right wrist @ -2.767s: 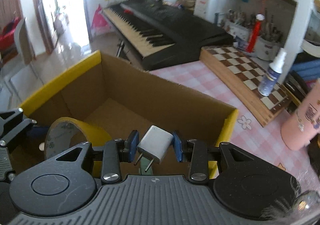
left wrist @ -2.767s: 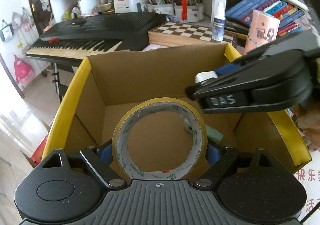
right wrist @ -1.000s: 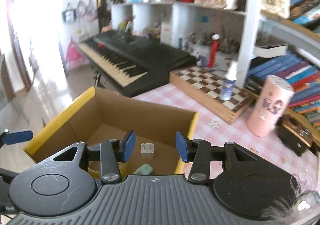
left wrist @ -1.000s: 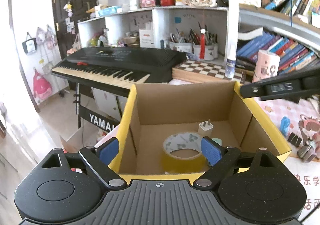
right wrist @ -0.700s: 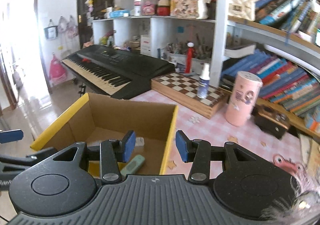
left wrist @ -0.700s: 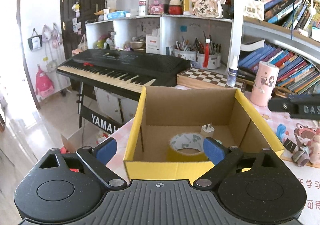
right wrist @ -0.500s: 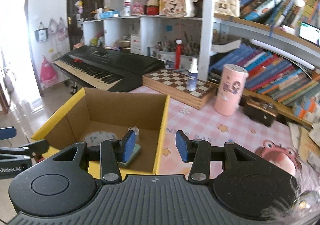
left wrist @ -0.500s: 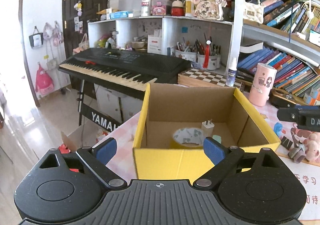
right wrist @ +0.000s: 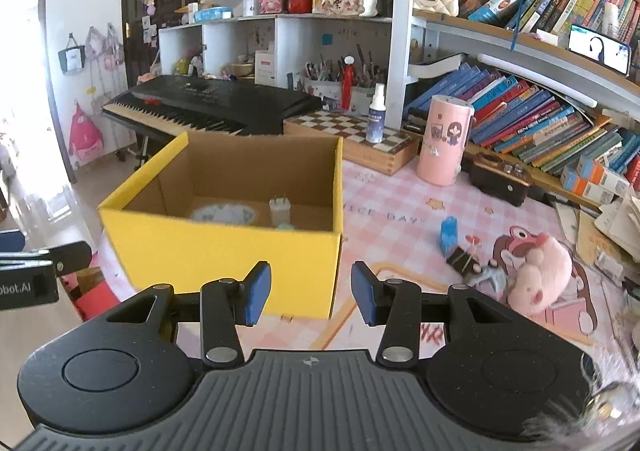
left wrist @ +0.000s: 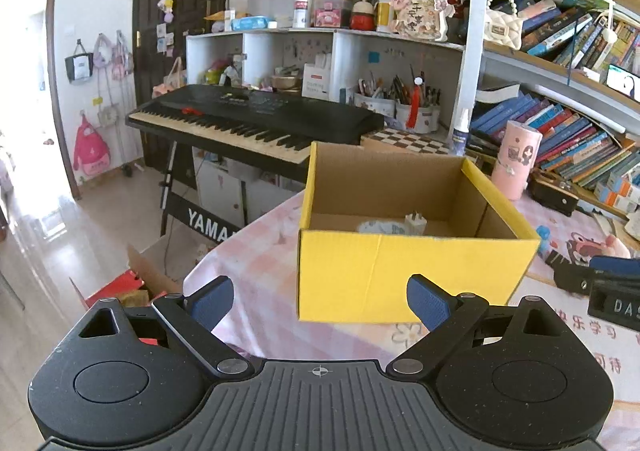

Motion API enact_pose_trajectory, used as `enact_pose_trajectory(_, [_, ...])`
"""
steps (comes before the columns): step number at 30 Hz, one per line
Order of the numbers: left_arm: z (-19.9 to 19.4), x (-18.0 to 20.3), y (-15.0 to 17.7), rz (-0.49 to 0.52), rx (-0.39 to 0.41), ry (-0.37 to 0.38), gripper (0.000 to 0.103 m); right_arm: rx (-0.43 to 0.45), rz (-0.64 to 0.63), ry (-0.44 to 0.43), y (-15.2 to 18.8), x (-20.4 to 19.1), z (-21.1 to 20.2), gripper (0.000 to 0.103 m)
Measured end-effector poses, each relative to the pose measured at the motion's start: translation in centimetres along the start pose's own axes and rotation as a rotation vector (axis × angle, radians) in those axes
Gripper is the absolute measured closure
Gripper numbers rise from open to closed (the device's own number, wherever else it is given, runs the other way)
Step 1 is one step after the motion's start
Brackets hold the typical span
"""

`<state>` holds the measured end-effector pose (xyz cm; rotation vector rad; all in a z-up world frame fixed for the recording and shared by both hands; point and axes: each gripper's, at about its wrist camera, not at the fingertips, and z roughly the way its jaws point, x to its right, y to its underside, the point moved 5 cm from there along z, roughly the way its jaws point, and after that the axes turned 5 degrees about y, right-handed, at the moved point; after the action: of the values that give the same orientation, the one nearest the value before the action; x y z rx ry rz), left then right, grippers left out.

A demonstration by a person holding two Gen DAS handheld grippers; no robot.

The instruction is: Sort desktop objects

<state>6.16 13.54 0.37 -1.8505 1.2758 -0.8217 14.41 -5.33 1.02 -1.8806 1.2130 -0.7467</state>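
Both claws, the left claw (left wrist: 319, 301) wide and the right claw (right wrist: 311, 299) narrower, held nothing because the tape roll (right wrist: 223, 213) and plug (right wrist: 280, 209) lay sorted in the yellow box (right wrist: 224, 251).

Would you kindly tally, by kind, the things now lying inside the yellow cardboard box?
Tape roll: 1
White plug adapter: 1
Pale green item, mostly hidden by the box wall: 1
Total: 3

pink checkered table (right wrist: 400, 219), yellow cardboard box (right wrist: 224, 251), pink cup (right wrist: 442, 141), chessboard (right wrist: 344, 127)
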Motion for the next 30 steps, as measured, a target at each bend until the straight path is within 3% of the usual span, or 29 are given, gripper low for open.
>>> enact_pose_trajectory(17, [-3.9, 0.4, 3.3, 0.072, -0.017, 0.006, 0.008, -0.036, 0.009, 0.013, 5.7, -2.1, -4.7, 0.061])
enact_pose_trajectory(30, [-5.4, 1.9, 5.9, 0.149, -0.068, 0.057, 0.008, -0.066, 0.019, 0.017, 8.7, -2.9, -7.1, 0.060])
